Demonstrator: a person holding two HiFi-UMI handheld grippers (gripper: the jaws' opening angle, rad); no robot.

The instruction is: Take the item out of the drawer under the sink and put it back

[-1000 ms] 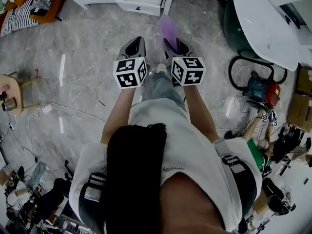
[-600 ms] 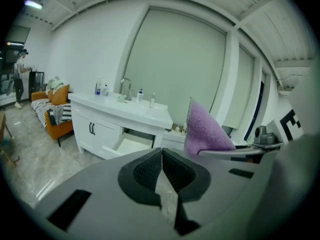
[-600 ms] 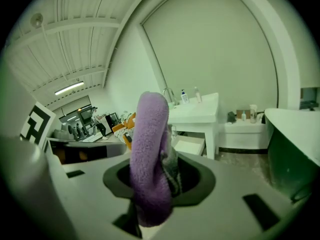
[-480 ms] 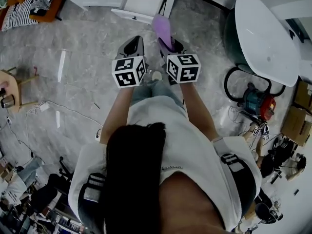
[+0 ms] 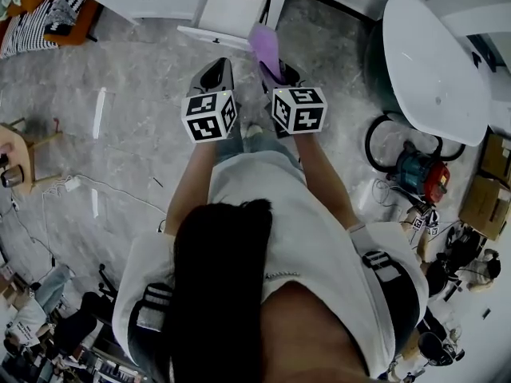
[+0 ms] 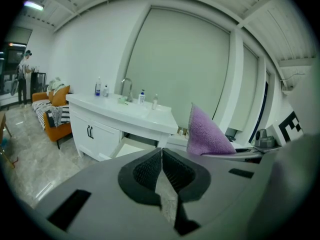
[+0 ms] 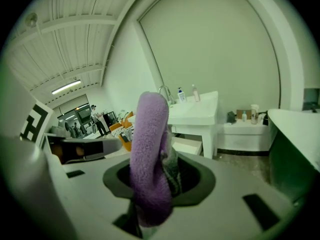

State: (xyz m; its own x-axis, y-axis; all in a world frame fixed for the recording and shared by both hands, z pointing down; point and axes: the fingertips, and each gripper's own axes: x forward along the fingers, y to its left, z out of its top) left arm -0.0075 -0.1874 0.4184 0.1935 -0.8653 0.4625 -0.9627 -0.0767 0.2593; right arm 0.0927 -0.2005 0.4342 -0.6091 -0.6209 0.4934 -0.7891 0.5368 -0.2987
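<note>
Now right gripper [image 5: 277, 72] clamps purple cloth [image 5: 263, 43]; drawer [image 5: 217, 35] open.

A person in a white shirt [image 5: 307, 246] and blue jeans [image 5: 257, 144]

The hair [image 5: 219, 294] is long and dark. The shirt has short sleeves, and dark straps [image 5: 150, 308] with grey buckles lie over both shoulders. The left gripper [image 5: 216, 67] and the right gripper [image 5: 281, 73] look the same: smooth grey shells with rough black pads [image 6: 148, 170] inside the jaws. Each one has a white cube [image 5: 210, 116] on its back, printed with black square markers.
</note>
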